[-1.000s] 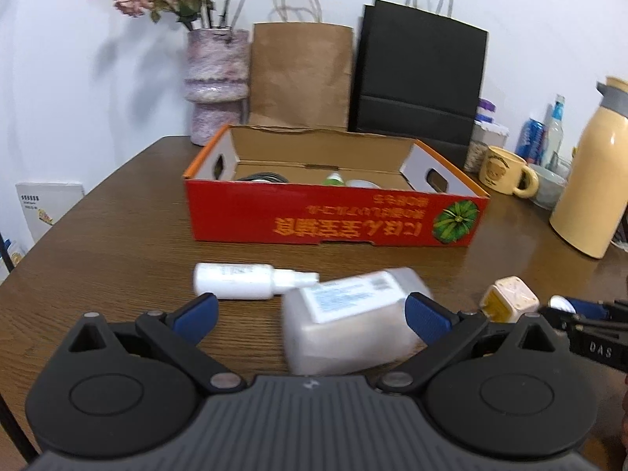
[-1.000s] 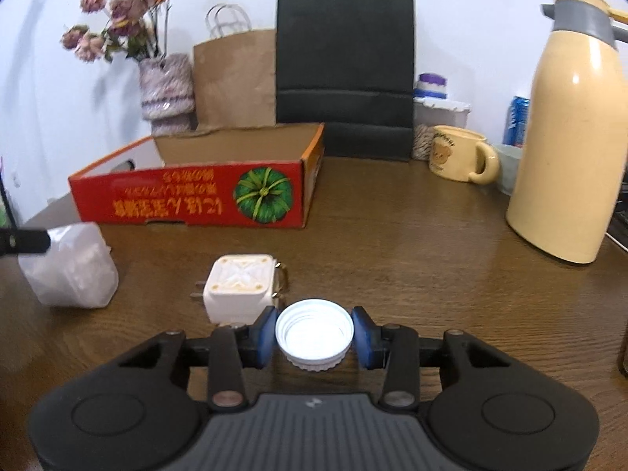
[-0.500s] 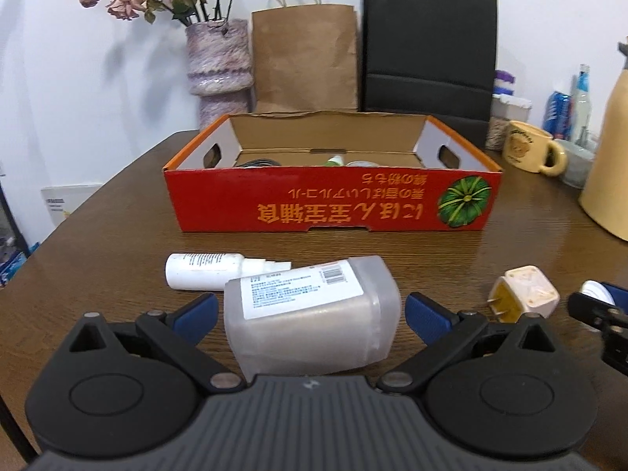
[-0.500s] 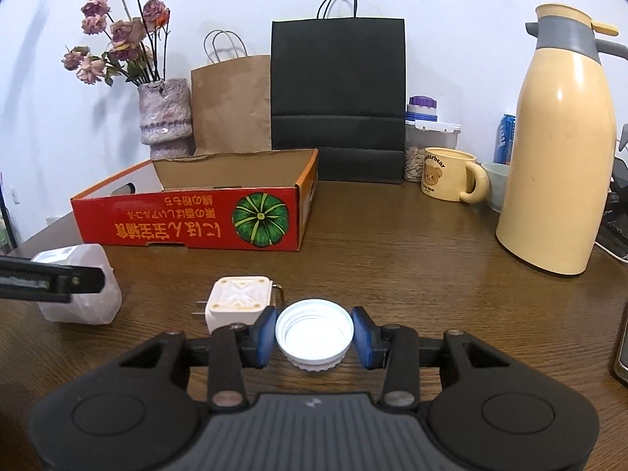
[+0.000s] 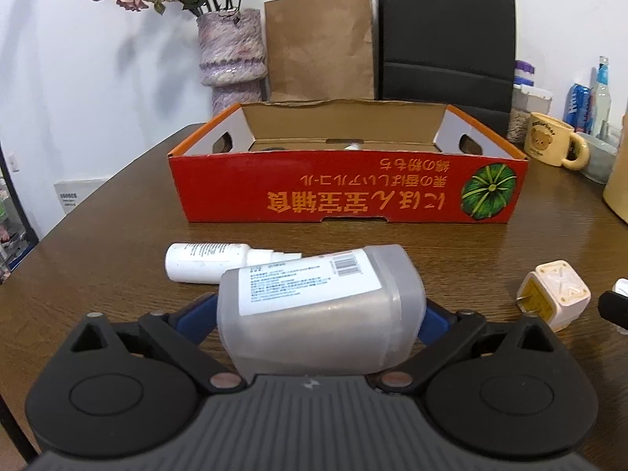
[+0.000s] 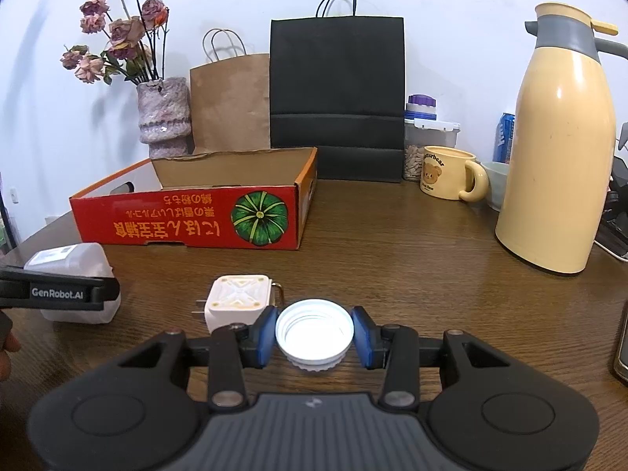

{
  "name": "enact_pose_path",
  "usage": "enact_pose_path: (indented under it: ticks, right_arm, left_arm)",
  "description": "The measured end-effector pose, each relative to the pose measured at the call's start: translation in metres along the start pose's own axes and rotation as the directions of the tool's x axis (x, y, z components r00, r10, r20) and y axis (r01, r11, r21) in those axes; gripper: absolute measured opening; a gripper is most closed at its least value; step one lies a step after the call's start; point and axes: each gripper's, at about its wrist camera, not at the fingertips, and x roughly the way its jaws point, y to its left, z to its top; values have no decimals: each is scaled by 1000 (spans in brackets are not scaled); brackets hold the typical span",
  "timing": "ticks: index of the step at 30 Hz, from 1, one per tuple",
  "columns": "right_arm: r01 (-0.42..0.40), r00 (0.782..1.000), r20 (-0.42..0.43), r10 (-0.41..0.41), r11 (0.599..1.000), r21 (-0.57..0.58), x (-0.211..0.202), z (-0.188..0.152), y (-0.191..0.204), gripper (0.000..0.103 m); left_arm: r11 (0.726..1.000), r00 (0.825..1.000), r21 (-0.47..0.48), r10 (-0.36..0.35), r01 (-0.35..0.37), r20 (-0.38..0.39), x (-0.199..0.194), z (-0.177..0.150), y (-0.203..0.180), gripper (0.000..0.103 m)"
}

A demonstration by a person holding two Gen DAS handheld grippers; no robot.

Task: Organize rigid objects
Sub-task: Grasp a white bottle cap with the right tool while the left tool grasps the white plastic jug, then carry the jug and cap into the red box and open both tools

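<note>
Since the earlier frames, the frosted plastic bottle (image 5: 320, 310) has been brought deeper between the fingers of the left claw (image 5: 320, 316) and now appears lifted clear of the bench (image 5: 98, 259); the right claw (image 6: 314, 333) has been kept closed on the white cap (image 6: 313, 333) throughout, with little change beyond a slight rise.

The left claw is pinched on the bottle at its two ends, the bottle lying crosswise with the label upward. The right claw is pressed onto the rim of the cap, just beside the white plug adapter (image 6: 239, 300), which rests on the bench. A white spray bottle (image 5: 214, 261) lies on the bench behind the held bottle, near the front wall of the red box (image 5: 345, 192).

Risks, as judged:
- The bottle is smooth and is gripped end to end; rotation or slippage is likely if the grip is loosened during transfer to the box.
- The front wall of the box may be struck if the bottle is carried too low.
- The cap is held by a thin rim and may be ejected sideways under excess pressure.
- The plug adapter may be nudged by the right claw if it is swung left.

Hidden or unclear:
- The left fingertips are covered by the bottle, so actual contact cannot be confirmed.
- The box contents are mostly screened by the front wall; only small parts of a few items are seen.
- The label text is unreadable.
</note>
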Motion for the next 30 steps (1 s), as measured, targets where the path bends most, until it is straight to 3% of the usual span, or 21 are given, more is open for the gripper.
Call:
enact_pose_path:
  ticks: [2, 23, 30]
  right_arm:
    - [7, 1000, -1, -7, 1000, 4, 0, 0, 0, 40]
    - [51, 997, 49, -53, 998, 33, -6, 0, 7, 40]
    - [22, 996, 86, -24, 999, 26, -10, 16, 18, 40]
  left_arm:
    - [1000, 1000, 3, -14, 14, 0, 0, 0, 0, 89]
    - [997, 998, -31, -64, 65, 22, -14, 0, 21, 88]
    - [995, 994, -21, -92, 93, 57, -29, 15, 29, 88]
